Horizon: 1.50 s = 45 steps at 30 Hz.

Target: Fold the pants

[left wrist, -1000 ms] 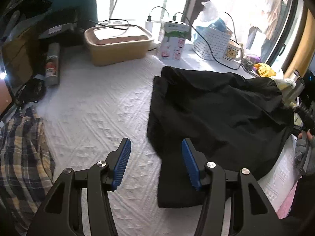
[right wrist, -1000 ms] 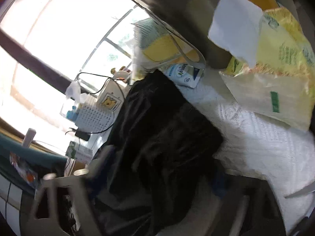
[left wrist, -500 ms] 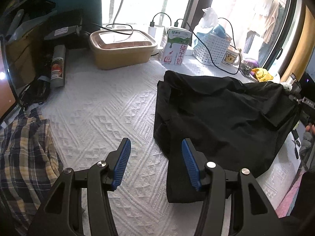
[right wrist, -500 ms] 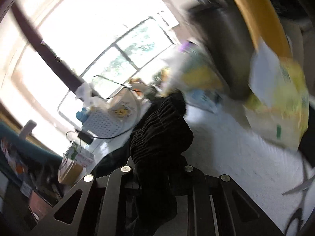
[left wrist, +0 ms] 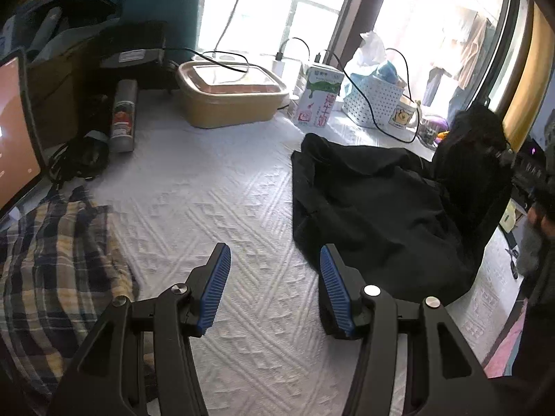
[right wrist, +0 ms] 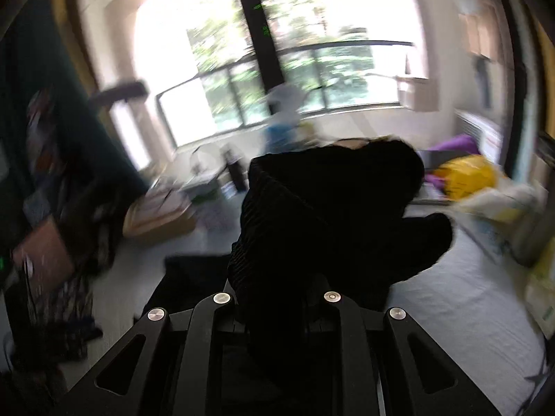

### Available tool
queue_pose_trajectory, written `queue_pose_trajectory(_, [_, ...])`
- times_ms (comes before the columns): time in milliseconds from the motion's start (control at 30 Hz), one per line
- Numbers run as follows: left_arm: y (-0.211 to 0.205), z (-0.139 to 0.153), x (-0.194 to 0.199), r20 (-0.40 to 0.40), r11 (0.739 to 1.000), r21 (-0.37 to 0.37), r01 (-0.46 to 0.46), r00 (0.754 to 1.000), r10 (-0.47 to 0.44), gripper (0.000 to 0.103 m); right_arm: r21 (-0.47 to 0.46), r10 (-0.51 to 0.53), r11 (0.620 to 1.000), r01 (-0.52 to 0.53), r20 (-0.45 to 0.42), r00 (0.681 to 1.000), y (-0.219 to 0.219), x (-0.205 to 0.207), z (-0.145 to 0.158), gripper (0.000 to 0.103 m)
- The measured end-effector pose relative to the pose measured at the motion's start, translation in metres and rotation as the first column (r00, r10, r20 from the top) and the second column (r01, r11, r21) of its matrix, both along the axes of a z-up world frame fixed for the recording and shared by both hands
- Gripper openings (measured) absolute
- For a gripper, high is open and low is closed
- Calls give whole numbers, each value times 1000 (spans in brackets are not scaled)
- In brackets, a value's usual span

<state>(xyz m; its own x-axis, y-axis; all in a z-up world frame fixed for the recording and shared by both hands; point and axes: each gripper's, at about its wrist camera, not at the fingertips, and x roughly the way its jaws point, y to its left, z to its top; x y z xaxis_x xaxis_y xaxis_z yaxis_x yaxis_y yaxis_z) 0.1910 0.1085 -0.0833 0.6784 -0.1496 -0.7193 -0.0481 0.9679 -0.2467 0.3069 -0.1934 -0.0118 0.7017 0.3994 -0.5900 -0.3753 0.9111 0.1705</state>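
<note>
The black pants (left wrist: 378,204) lie on the white textured bedcover (left wrist: 208,208), right of centre in the left wrist view. Their right end is lifted up off the cover at the far right (left wrist: 475,131). My left gripper (left wrist: 274,277) is open and empty, hovering above the cover just left of the pants' near edge. My right gripper (right wrist: 277,298) is shut on a bunched end of the pants (right wrist: 333,208) and holds it raised; its view is blurred by motion.
A plaid shirt (left wrist: 52,260) lies at the left. Along the back stand a tan lidded box (left wrist: 229,100), a milk carton (left wrist: 319,97), a white basket (left wrist: 374,100), a spray can (left wrist: 123,114) and cables. A screen (left wrist: 14,131) is at the far left.
My right gripper has lifted the pants' right end and swung it up and toward the left. My left gripper has drawn back a little and stayed open.
</note>
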Motion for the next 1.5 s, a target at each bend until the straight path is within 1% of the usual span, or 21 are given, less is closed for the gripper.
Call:
queue_pose_trajectory(67, [7, 0, -4, 7, 1000, -9, -8, 1000, 8, 54, -56, 76, 995, -77, -16, 997, 36, -5, -11, 19])
queue_pose_trajectory(167, [15, -2, -9, 6, 1000, -18, -21, 1000, 21, 54, -136, 180, 973, -187, -60, 982, 83, -17, -32, 19])
queue_pose_trajectory(267, [21, -5, -14, 3, 999, -21, -33, 999, 34, 54, -170, 257, 945, -280, -142, 956, 118, -26, -58, 19])
queue_pose_trajectory(367, [29, -7, -18, -2, 999, -22, -49, 999, 49, 54, -189, 311, 920, -343, -183, 933, 139, -36, -73, 19])
queue_pose_trajectory(533, [37, -12, -18, -17, 997, -21, -72, 997, 71, 54, -185, 371, 895, -405, -193, 908, 149, -51, -75, 20])
queue_pose_trajectory(567, [37, -12, -17, -22, 997, -20, -74, 997, 74, 54, -188, 375, 893, -410, -197, 906, 150, -51, -75, 22])
queue_pose_trajectory(633, [37, -12, -16, -26, 997, -17, -77, 997, 76, 54, -184, 376, 892, -414, -206, 903, 151, -50, -76, 33])
queue_pose_trajectory(667, [36, -12, -15, -27, 997, -15, -74, 997, 74, 54, -175, 379, 893, -415, -207, 902, 148, -50, -76, 37])
queue_pose_trajectory(700, [35, -11, -14, -28, 997, -11, -71, 997, 70, 54, -165, 379, 896, -413, -203, 903, 143, -51, -74, 43])
queue_pose_trajectory(733, [33, -10, -12, -28, 998, -3, -64, 998, 64, 54, -157, 377, 899, -409, -201, 904, 139, -52, -71, 52])
queue_pose_trajectory(767, [30, -8, -9, -26, 998, 10, -56, 998, 56, 54, -144, 374, 903, -404, -197, 906, 134, -53, -69, 58])
queue_pose_trajectory(800, [27, -6, -7, -23, 999, 19, -49, 999, 49, 54, -131, 372, 908, -398, -190, 909, 129, -53, -65, 69])
queue_pose_trajectory(833, [24, -3, -4, -19, 999, 28, -38, 999, 39, 54, -111, 371, 913, -393, -180, 911, 121, -53, -61, 75])
queue_pose_trajectory(933, [12, 12, 12, 4, 999, 48, 16, 1000, -16, 55, -30, 390, 917, -398, -152, 908, 101, -57, -45, 78])
queue_pose_trajectory(1033, [-1, 26, 28, 29, 995, 61, 73, 997, -75, 56, -24, 382, 922, -387, -111, 917, 85, -61, -32, 88])
queue_pose_trajectory(1133, [-18, 43, 51, 55, 989, 62, 136, 989, -140, 58, 0, 356, 934, -357, -76, 931, 67, -59, -24, 89])
queue_pose_trajectory(1200, [-31, 46, 65, 52, 981, 49, 185, 981, -188, 63, 5, 308, 951, -308, -67, 949, 50, -51, -23, 89])
queue_pose_trajectory(1267, [-48, 44, 79, 44, 970, 31, 241, 969, -242, 63, -3, 252, 967, -253, -65, 965, 33, -42, -25, 89])
queue_pose_trajectory(1333, [-66, 35, 96, 7, 956, 18, 291, 957, -292, 63, -14, 186, 982, -187, -68, 980, 14, -30, -29, 89])
queue_pose_trajectory(1433, [-86, 19, 115, -61, 943, 26, 333, 942, -331, 63, -3, 112, 994, -113, -84, 990, -12, -16, -33, 89])
queue_pose_trajectory(1500, [-95, 10, 125, -89, 933, 17, 359, 930, -356, 63, 4, 66, 998, -66, -92, 994, -30, -8, -37, 89])
